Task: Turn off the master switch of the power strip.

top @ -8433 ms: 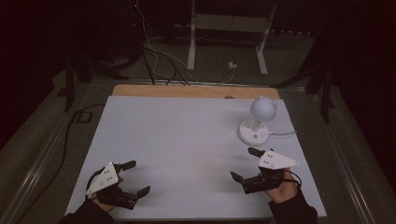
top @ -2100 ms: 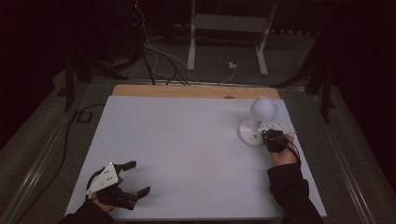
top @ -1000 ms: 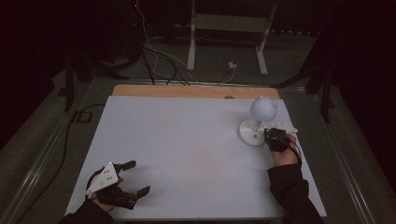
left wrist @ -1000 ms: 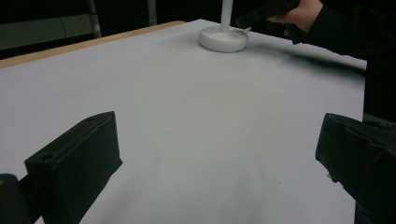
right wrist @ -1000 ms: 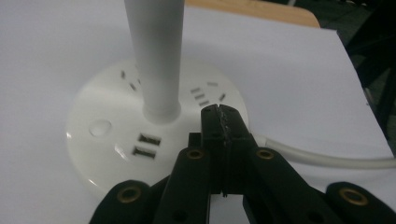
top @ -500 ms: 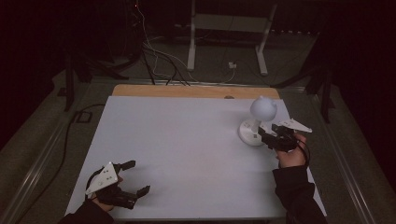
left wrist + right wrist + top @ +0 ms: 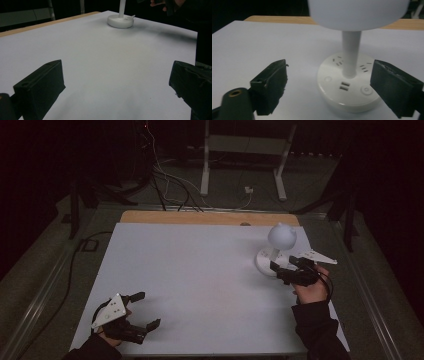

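Note:
A white desk lamp stands at the table's far right, with a globe head [image 7: 281,236] on a thin stem [image 7: 350,55] and a round base [image 7: 265,262] that carries sockets and buttons [image 7: 348,90]. My right gripper [image 7: 276,271] hovers just in front of that base. Its jaws have just been opening and now stand wide apart, and the pads touch nothing [image 7: 329,72]. My left gripper [image 7: 148,309] rests near the front left corner, open and empty [image 7: 117,72]. The lamp base [image 7: 120,21] lies far across the table from it.
The white tabletop [image 7: 200,270] ends in a wooden strip [image 7: 200,217] at the far edge. Beyond it, cables [image 7: 165,180] and a metal stand [image 7: 245,150] sit on the dark floor. The hand holding the right gripper [image 7: 162,3] is in the left gripper view's top.
The right gripper, earlier shut and pointing down over the lamp base, has lifted and drawn back toward the right, and its jaws have opened. The left gripper has stayed still.

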The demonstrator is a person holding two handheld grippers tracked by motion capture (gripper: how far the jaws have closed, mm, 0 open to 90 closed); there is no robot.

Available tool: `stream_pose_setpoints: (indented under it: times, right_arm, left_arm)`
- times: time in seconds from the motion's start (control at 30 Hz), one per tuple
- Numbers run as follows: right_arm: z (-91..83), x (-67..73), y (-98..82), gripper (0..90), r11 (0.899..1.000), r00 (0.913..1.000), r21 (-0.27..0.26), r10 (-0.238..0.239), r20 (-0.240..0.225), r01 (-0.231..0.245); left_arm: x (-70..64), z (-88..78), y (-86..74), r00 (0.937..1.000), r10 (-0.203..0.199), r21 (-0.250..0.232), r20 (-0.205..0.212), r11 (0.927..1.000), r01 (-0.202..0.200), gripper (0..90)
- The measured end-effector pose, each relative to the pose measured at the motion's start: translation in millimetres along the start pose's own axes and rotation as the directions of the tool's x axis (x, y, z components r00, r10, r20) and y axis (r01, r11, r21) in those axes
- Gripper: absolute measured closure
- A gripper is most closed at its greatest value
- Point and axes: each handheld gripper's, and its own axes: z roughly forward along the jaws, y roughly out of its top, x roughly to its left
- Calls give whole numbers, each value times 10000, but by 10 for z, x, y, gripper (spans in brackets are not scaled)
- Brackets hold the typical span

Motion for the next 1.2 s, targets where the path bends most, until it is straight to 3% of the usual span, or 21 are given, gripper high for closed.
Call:
stream_pose_setpoints:
  times: [0.07, 0.1, 0.23, 0.5, 0.83, 1.2]
  right_arm:
    - [-18, 45, 5, 92, 9999, 9996, 109, 65, -280, -62]
    - [-28, 95, 15, 0, 9993, 9984, 282, -244, -511, 258]
    - [-49, 160, 39, 0, 9975, 9959, 598, -329, -841, 380]
    - [-123, 268, -3, 0, 9987, 9846, -99, -505, -1675, 496]
    - [-237, 337, -142, 0, 9951, 9780, -135, -989, -1838, 981]
    - [-280, 419, -379, 0, 9868, 9565, 205, -1507, -2499, 1608]
  left_arm:
    - [1, 0, 0, 10000, -2, -2, 4, 10000, 2, 4]
    - [1, 0, 0, 10000, -2, -12, 6, 10000, 2, 4]
    - [-1, -1, 1, 10000, 14, -3, 18, 10000, -14, 4]
    - [-2, -6, 0, 10000, 15, 4, 28, 10000, -15, 4]
    - [-7, -5, 0, 10000, 50, 22, 37, 10000, -50, 4]
    - [-11, -1, -2, 10000, 24, 50, 53, 10000, -24, 4]
